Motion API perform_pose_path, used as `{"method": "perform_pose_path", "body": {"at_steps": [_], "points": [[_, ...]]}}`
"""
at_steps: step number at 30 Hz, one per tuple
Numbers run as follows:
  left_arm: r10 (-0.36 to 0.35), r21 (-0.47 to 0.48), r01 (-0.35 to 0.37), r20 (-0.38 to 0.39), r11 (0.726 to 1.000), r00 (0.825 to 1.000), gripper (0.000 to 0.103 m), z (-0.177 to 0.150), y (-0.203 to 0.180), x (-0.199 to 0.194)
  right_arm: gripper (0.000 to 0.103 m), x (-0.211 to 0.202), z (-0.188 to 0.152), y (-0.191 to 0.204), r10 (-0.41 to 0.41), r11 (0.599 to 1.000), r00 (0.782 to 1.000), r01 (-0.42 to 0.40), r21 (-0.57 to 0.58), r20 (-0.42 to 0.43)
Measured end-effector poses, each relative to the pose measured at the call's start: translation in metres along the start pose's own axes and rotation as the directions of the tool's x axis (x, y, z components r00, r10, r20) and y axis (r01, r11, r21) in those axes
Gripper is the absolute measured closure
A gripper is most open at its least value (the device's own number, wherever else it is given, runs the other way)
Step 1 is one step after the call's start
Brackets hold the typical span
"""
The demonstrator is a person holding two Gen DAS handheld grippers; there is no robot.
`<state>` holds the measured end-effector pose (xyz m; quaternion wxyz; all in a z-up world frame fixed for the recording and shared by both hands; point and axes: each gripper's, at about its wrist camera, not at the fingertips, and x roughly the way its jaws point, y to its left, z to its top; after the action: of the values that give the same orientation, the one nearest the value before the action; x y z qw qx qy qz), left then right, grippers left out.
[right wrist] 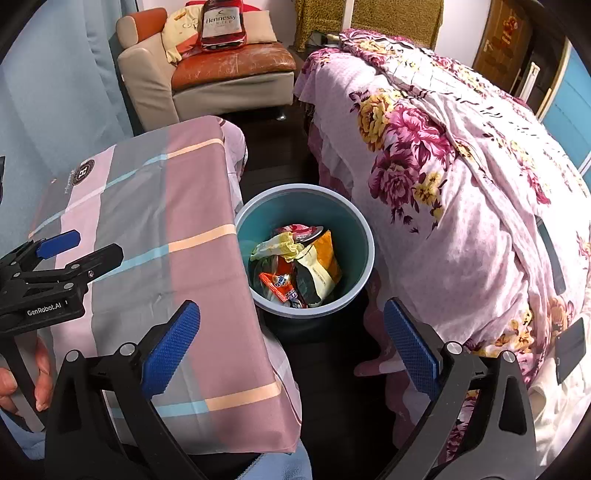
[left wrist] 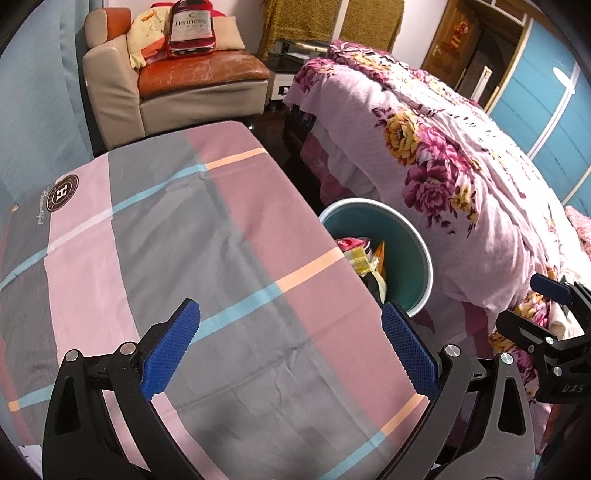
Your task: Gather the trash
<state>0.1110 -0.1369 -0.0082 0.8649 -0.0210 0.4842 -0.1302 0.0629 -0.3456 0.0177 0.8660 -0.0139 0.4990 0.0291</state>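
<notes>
A teal trash bin (right wrist: 356,221) stands on the dark floor between the table and the bed; it also shows in the left wrist view (left wrist: 417,236). It holds several snack wrappers (right wrist: 295,266), partly visible in the left wrist view (left wrist: 369,258). My left gripper (left wrist: 291,350) is open and empty above the table's checked cloth (left wrist: 166,240). My right gripper (right wrist: 291,347) is open and empty, above the table's right edge and the floor, just in front of the bin. Each gripper also shows at the edge of the other's view: the right gripper (left wrist: 546,317) and the left gripper (right wrist: 55,254).
The cloth-covered table (right wrist: 155,221) fills the left. A bed with a floral pink blanket (right wrist: 461,184) is on the right. A beige and orange armchair (right wrist: 221,70) with a bottle-shaped Hennessy cushion (right wrist: 221,26) stands at the back. A blue curtain (left wrist: 33,110) hangs at left.
</notes>
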Motion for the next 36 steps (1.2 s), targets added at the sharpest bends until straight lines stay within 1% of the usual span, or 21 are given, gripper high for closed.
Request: {"method": "perform_pose_path", "body": {"at_steps": [9, 16, 20, 29, 36], "points": [[0.006, 0.015, -0.005, -0.023, 1.0, 1.0, 0.004, -0.004, -0.002, 0.012, 0.007, 0.014, -0.004, -0.004, 0.009, 1.0, 1.0, -0.008, 0.026, -0.018], [0.018, 0.026, -0.018, -0.013, 1.0, 1.0, 0.004, -0.006, -0.003, 0.017, 0.007, 0.027, -0.007, -0.013, 0.022, 0.998, 0.999, -0.02, 0.065, -0.034], [0.039, 0.032, -0.038, -0.012, 0.999, 0.999, 0.004, -0.007, -0.003, 0.02, 0.007, 0.03, -0.007, -0.016, 0.025, 0.997, 0.999, -0.022, 0.079, -0.034], [0.061, 0.04, -0.06, -0.014, 0.997, 0.998, 0.004, -0.006, -0.004, 0.027, 0.007, 0.04, -0.007, -0.018, 0.007, 0.997, 0.999, -0.003, 0.078, -0.046], [0.063, 0.044, -0.062, -0.028, 0.997, 0.998, 0.004, -0.005, -0.005, 0.035, 0.007, 0.048, -0.006, -0.019, -0.002, 0.997, 0.998, 0.006, 0.079, -0.06]]}}
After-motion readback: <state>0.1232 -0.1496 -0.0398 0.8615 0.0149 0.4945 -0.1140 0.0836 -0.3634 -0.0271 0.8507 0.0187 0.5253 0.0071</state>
